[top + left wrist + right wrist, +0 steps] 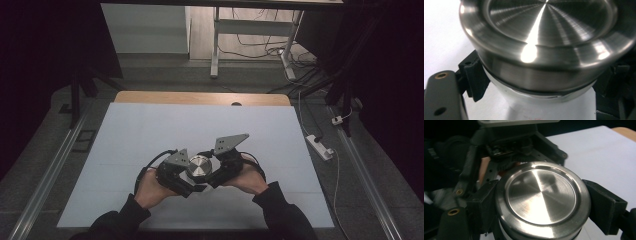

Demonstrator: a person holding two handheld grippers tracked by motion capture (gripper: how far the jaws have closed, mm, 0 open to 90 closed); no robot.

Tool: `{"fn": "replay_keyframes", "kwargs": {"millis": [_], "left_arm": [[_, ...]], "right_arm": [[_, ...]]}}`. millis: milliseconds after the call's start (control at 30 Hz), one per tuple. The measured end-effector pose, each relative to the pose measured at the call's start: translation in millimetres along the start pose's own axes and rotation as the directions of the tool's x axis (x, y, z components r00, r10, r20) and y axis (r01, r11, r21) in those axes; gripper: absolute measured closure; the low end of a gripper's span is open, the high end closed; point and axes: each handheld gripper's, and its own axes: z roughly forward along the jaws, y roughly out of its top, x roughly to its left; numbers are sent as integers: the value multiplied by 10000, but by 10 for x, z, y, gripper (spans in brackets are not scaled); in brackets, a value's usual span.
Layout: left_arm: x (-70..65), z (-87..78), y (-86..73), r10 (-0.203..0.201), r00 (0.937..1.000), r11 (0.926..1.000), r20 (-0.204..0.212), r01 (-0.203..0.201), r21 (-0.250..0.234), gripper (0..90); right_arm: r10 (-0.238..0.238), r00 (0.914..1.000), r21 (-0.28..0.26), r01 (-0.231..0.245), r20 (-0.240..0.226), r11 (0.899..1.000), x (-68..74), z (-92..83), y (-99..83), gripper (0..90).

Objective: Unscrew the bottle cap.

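Observation:
A white container with a round brushed-steel lid is held over the middle of the white table sheet, between both hands. My left gripper comes in from the left, and its black jaws clamp the white body just under the lid. My right gripper comes in from the right, with its jaws pressed on opposite sides of the lid's rim. The left gripper's body sits right behind the lid in the right gripper view. The container's lower part is hidden.
A wooden table edge runs along the far side of the sheet. A power strip and cables lie on the floor at the right. A desk frame stands beyond the table, with metal rails along both sides.

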Motion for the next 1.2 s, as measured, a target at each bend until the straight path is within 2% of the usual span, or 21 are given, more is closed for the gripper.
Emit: {"fn": "replay_keyframes", "kwargs": {"millis": [67, 133, 233, 300, 400, 467, 533, 667, 733, 800, 833, 900, 1033, 1067, 1133, 1167, 1200], "left_arm": [[-3, 12, 1, 22, 10000, 10000, 52, -22, -6, 154], [-7, 17, 1, -20, 9999, 10000, -128, 20, -5, 154], [8, 2, -2, -230, 9981, 9997, -574, 231, -2, 154], [23, -15, -9, -417, 9947, 9991, -936, 416, -29, 154], [44, -39, -20, -737, 9877, 9973, -1381, 730, -106, 154], [54, -46, -25, -962, 9832, 9953, -1551, 939, -218, 154], [52, -45, -21, -993, 9792, 9951, -1771, 980, -162, 154], [30, -9, -2, -1063, 9743, 9943, -1985, 1065, -95, 154], [18, 14, 13, -1079, 9720, 9940, -2089, 1088, -76, 154], [4, 29, 29, -1020, 9706, 9945, -2179, 1045, 0, 154], [-4, 37, 34, -1056, 9697, 9942, -2204, 1072, -44, 154], [-14, 38, 42, -1043, 9707, 9944, -2166, 1056, -53, 154], [-6, 22, 43, -951, 9757, 9954, -1973, 956, -68, 154], [13, 1, 37, -807, 9830, 9967, -1646, 802, -93, 154], [16, -1, 32, -820, 9855, 9966, -1483, 799, -202, 154], [26, -14, 30, -688, 9897, 9976, -1251, 670, -189, 154], [28, -22, 29, -591, 9922, 9982, -1097, 576, -171, 154]], "right_arm": [[-164, 9986, -17, 164, -504, 9999, -41, -13, -13, 179], [-34, 9983, -13, 33, -589, 10000, -62, -12, -17, 152], [485, 9988, 53, -485, 20, 9988, -31, -8, 8, 24], [858, 9951, -55, -856, 486, 9963, 1, -25, 37, 9], [1313, 9770, -96, -1316, 1680, 9913, 55, -35, 75, 8], [1295, 9657, -133, -1298, 2249, 9915, 98, -25, 81, 27], [1279, 9505, -208, -1272, 2832, 9917, 141, 3, 84, 43], [1369, 9274, -382, -1319, 3482, 9905, 200, 75, 87, 72], [1361, 9216, -369, -1317, 3635, 9906, 225, 110, 89, 76], [1348, 9099, -335, -1323, 3923, 9906, 251, 146, 87, 97], [1285, 9070, -351, -1249, 4010, 9915, 261, 157, 85, 108], [1240, 9001, -349, -1205, 4176, 9921, 270, 164, 82, 150], [1167, 9096, -390, -1102, 3988, 9931, 272, 145, 78, 176], [1118, 9151, -373, -1056, 3874, 9937, 266, 134, 79, 176], [1062, 9316, -343, -1006, 3476, 9943, 244, 105, 81, 177], [1062, 9316, -343, -1006, 3476, 9943, 244, 105, 81, 177], [1025, 9433, -368, -958, 3157, 9947, 225, 82, 79, 177]]}}
